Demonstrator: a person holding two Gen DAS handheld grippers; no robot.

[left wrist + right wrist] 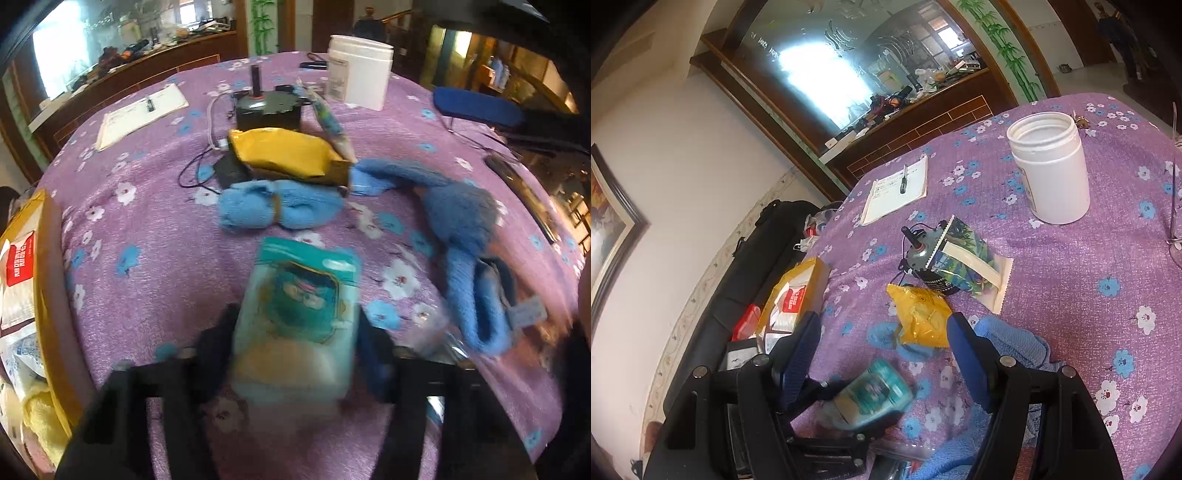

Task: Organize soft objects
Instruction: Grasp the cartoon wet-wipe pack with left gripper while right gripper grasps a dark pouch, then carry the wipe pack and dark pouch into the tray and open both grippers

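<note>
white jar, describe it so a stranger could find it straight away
On the purple flowered tablecloth, look to the far side, beyond the small grey motor. The tall white plastic jar stands upright there, lidless, open-mouthed, the only rigid white cylinder among soft packets.

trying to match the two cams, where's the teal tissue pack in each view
Left wrist: teal tissue pack at lower centre, between the left gripper jaws.
Right wrist: same pack at bottom centre, blurred, below the open right gripper.
Shared landmark: white jar.

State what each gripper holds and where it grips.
Left gripper pinches the teal printed soft packet by its long side edges. Right gripper is open, holding nothing.
</note>
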